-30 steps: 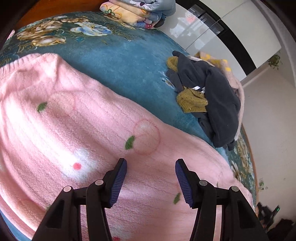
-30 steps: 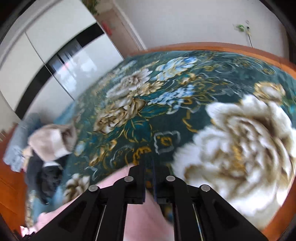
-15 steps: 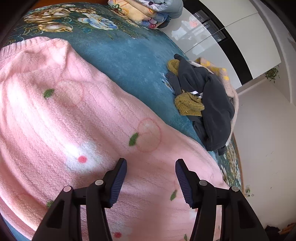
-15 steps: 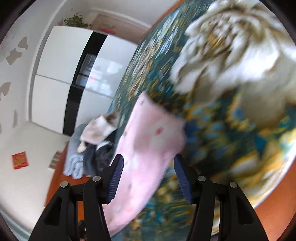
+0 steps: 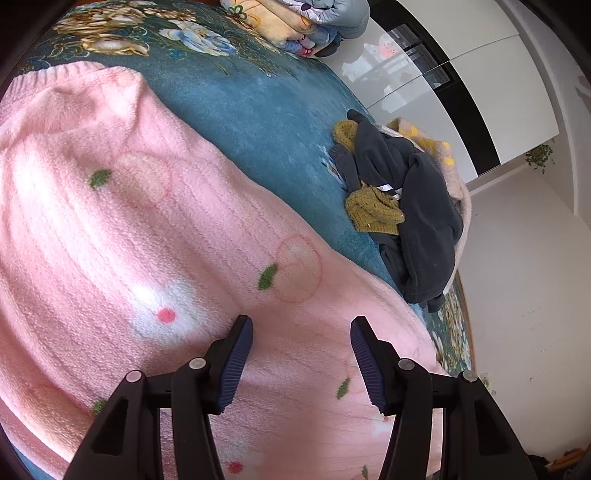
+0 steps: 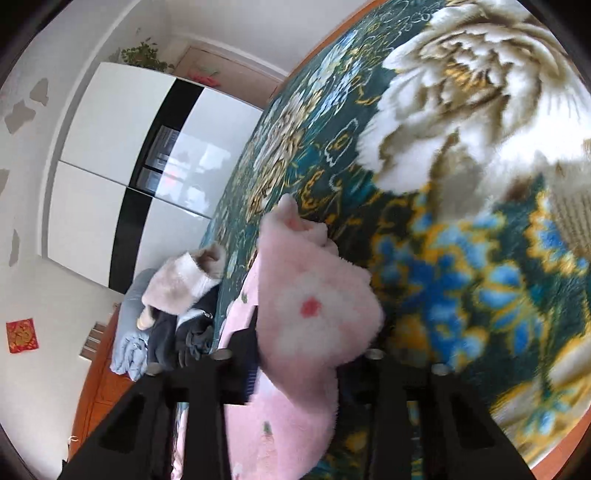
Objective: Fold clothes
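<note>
A fluffy pink sweater [image 5: 122, 236] with white flowers, red dots and green leaves lies spread on the blue-green floral bedspread [image 5: 258, 110]. My left gripper [image 5: 301, 360] is open and empty, hovering just above the sweater's body. In the right wrist view a folded end of the pink sweater [image 6: 314, 295], probably a sleeve, sits between the wide-open jaws of my right gripper [image 6: 310, 354] and covers the fingertips. The jaws do not clamp it.
A pile of dark grey and mustard clothes [image 5: 402, 206] lies on the bed beyond the sweater; it also shows in the right wrist view [image 6: 177, 314]. Folded quilts [image 5: 295, 22] sit at the far corner. A white wardrobe [image 6: 122, 155] stands beside the bed.
My right gripper was shut one second ago and has opened, letting the pink sleeve rest between its jaws while swinging and tilting. My left gripper stayed open, shifting slightly over the sweater.
</note>
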Available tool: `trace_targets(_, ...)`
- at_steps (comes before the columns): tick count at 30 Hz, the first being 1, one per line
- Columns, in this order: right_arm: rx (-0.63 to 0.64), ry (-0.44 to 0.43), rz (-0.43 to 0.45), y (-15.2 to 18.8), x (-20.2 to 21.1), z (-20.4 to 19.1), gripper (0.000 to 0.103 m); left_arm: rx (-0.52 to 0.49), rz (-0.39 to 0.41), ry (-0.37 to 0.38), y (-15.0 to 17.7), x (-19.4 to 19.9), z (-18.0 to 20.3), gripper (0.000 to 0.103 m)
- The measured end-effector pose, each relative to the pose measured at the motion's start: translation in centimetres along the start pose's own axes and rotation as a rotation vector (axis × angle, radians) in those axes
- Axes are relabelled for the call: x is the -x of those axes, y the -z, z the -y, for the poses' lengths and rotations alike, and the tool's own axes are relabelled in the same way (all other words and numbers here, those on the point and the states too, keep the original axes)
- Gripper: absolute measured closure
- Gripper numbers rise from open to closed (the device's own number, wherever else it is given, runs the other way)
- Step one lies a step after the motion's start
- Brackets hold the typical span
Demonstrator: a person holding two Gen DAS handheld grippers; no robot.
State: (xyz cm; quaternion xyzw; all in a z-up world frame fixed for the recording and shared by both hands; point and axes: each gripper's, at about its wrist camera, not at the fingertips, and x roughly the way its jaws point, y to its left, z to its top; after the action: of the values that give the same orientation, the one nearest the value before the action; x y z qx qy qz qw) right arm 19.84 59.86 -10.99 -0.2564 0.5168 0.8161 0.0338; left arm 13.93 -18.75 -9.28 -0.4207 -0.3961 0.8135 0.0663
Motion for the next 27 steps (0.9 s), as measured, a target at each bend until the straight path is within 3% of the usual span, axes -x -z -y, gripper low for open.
trace_targets(3,-0.023,0.041,0.044,-0.8,0.1,-0.7,0.085,0.021,-0.004,0.031,-0.1,0.4,-0.3,0.043)
trace_targets(6,0.046,0.060,0.065,-0.3,0.3,-4.5,0.087,0.046,-0.008,0.062,-0.1,0.8,-0.7,0.042)
trace_targets(11,0.507,0.048,0.081,5.2,0.2,-19.0,0.087,0.050,-0.023,0.095,-0.2,1.2,-0.6,0.040)
trace_targets(15,0.877,-0.024,0.018,14.5,-2.5,-28.8,0.086,0.057,-0.024,0.122,-0.2,1.6,-0.6,0.039)
trace_targets(18,1.047,-0.039,-0.100,22.2,-6.5,-31.0,0.086,0.062,-0.023,0.139,-0.2,2.0,-0.7,0.039)
trace_targets(22,1.159,-0.041,-0.279,30.8,-10.9,-30.3,0.086,0.055,-0.019,0.154,-0.1,2.4,-0.6,0.039)
trace_targets(27,1.224,-0.019,-0.323,35.0,-11.6,-29.5,0.086,0.029,-0.039,0.191,-0.1,2.3,-0.1,0.039)
